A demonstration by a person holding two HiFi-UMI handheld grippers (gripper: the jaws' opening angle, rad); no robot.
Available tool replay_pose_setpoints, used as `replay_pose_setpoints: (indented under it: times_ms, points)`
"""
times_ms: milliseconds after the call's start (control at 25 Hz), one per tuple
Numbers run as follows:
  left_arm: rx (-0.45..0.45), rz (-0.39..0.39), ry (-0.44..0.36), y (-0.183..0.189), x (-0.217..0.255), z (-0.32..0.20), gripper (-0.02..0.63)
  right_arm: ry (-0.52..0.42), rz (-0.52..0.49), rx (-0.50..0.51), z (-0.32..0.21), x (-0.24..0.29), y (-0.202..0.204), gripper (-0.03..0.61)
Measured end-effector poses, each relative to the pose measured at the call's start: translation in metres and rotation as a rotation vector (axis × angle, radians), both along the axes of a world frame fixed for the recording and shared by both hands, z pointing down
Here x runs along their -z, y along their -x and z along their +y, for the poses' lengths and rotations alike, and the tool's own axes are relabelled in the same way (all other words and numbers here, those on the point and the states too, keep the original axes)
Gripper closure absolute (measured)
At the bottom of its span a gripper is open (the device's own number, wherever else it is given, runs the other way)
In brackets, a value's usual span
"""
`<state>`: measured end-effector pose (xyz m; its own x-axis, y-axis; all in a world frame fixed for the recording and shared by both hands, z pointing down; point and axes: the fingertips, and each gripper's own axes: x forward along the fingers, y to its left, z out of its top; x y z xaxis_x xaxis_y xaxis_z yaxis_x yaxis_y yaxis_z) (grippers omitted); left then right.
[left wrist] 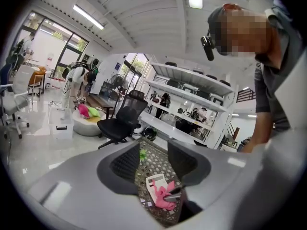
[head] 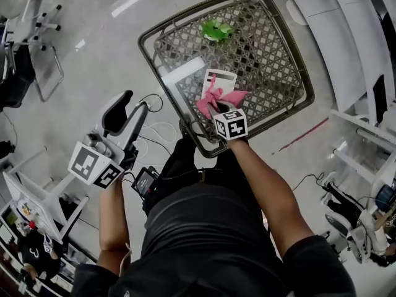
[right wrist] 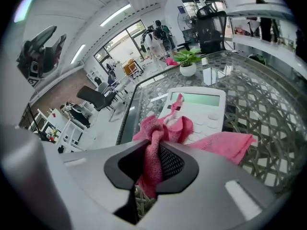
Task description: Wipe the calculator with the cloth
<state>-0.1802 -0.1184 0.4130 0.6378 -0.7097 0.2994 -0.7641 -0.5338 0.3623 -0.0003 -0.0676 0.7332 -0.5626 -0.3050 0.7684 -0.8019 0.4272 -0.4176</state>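
Note:
A white calculator lies on the lattice-topped table, near its front edge. A pink cloth is draped over the calculator's lower half. My right gripper is shut on a bunched fold of that cloth and points steeply down at the calculator. My left gripper is held off to the left of the table, above the floor, with its jaws open and nothing between them. Between its jaws the table shows in the distance, with the calculator and cloth on it.
A small green plant in a white pot stands at the table's far side. A pale rectangular sheet lies left of the calculator. Cables trail on the floor by the table's near corner. A black office chair stands beyond the table.

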Motion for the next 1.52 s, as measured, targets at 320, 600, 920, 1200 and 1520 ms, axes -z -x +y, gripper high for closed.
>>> replay_pose_setpoints:
  times_ms: [320,600,920,1200,1520]
  points:
    - [-0.029,0.006,0.005,-0.022,-0.007,-0.014,0.422,0.036,0.019,-0.201,-0.011,-0.010,-0.076,0.537]
    - [-0.036,0.006,0.012,-0.028,-0.007,-0.019,0.421,0.023,0.022,-0.278,-0.039,-0.004,-0.108,0.537]
    - [-0.026,0.006,0.016,-0.023,-0.008,-0.021,0.422,-0.034,0.003,-0.334,-0.090,0.011,-0.113,0.537]
    - [0.006,0.009,0.017,-0.009,-0.012,-0.014,0.420,-0.083,-0.012,-0.314,-0.129,0.021,-0.086,0.537]
    - [0.045,0.014,0.018,0.012,-0.012,-0.007,0.422,-0.089,-0.023,-0.198,-0.133,0.021,-0.024,0.537]
